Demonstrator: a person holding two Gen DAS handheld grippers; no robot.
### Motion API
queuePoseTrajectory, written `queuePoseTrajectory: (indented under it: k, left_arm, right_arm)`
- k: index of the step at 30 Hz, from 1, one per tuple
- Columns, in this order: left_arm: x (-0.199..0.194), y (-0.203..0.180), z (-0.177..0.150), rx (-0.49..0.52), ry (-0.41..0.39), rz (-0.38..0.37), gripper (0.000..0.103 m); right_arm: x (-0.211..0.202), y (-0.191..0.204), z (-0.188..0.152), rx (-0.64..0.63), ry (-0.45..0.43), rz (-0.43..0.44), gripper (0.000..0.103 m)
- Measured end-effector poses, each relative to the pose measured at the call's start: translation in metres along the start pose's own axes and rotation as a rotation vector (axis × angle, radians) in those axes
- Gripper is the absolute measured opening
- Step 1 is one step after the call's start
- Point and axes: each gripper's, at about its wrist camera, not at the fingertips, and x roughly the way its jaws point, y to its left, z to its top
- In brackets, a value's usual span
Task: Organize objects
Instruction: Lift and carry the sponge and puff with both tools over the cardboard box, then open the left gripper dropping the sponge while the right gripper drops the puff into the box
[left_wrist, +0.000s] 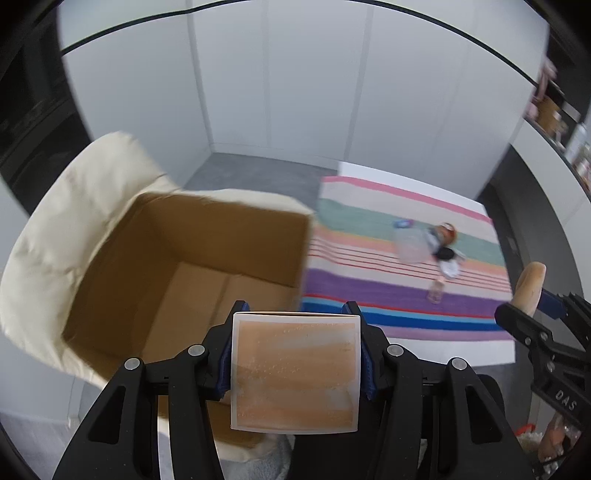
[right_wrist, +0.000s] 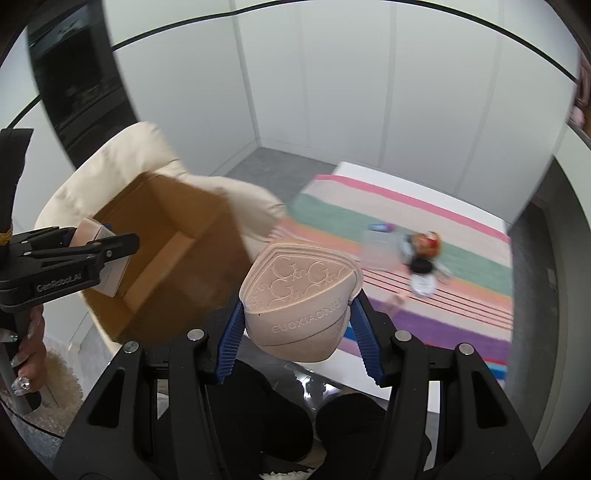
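Note:
My left gripper (left_wrist: 295, 325) is shut on a square peach-coloured box with a white rim (left_wrist: 295, 373), held over the near edge of an open cardboard box (left_wrist: 177, 258). From the right wrist view the same square box (right_wrist: 96, 229) shows at the left, above the cardboard box (right_wrist: 166, 236). My right gripper (right_wrist: 295, 325) is shut on a beige triangular case (right_wrist: 299, 299) embossed with letters, just right of the cardboard box. That beige case (left_wrist: 532, 284) also peeks in at the right edge of the left wrist view.
The cardboard box sits on a cream cushioned chair (left_wrist: 74, 206). A striped cloth (left_wrist: 399, 295) covers a white table, with a small cluster of bottles and trinkets (left_wrist: 439, 247) on it. White cabinet doors (left_wrist: 295, 92) stand behind. A hand (right_wrist: 29, 354) grips the left tool's handle.

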Motion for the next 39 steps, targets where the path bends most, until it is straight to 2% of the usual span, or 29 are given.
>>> queuePoseTrajectory:
  k: [8, 17, 21, 31, 34, 36, 37, 38, 39]
  left_arm:
    - [0.0, 0.076, -0.022, -0.119, 0.017, 0.093, 0.053]
    - [0.005, 0.128, -0.032, -0.198, 0.029, 0.146, 0.053]
    - [0.011, 0.137, -0.031, -0.208, 0.031, 0.149, 0.053]
    - [0.04, 0.15, -0.021, -0.233, 0.063, 0.139, 0.053]
    - [0.054, 0.153, -0.018, -0.244, 0.065, 0.142, 0.054]
    - [0.061, 0.155, -0.018, -0.247, 0.079, 0.154, 0.067]
    - [0.065, 0.157, -0.018, -0.252, 0.096, 0.163, 0.079]
    - [0.068, 0.161, -0.019, -0.273, 0.116, 0.175, 0.086]
    - [0.068, 0.165, -0.019, -0.294, 0.118, 0.161, 0.088]
  right_arm:
    - [0.029, 0.083, 0.012, -0.136, 0.03, 0.104, 0.057]
    - [0.063, 0.163, 0.02, -0.256, 0.072, 0.176, 0.058]
    - [0.077, 0.186, 0.02, -0.291, 0.089, 0.182, 0.058]
    - [0.121, 0.204, 0.031, -0.293, 0.132, 0.195, 0.058]
    - [0.138, 0.208, 0.038, -0.283, 0.132, 0.182, 0.067]
    - [0.145, 0.209, 0.041, -0.268, 0.131, 0.171, 0.078]
    - [0.149, 0.208, 0.043, -0.256, 0.136, 0.161, 0.09]
    - [0.152, 0.207, 0.044, -0.244, 0.14, 0.141, 0.097]
    - [0.152, 0.204, 0.044, -0.234, 0.137, 0.117, 0.099]
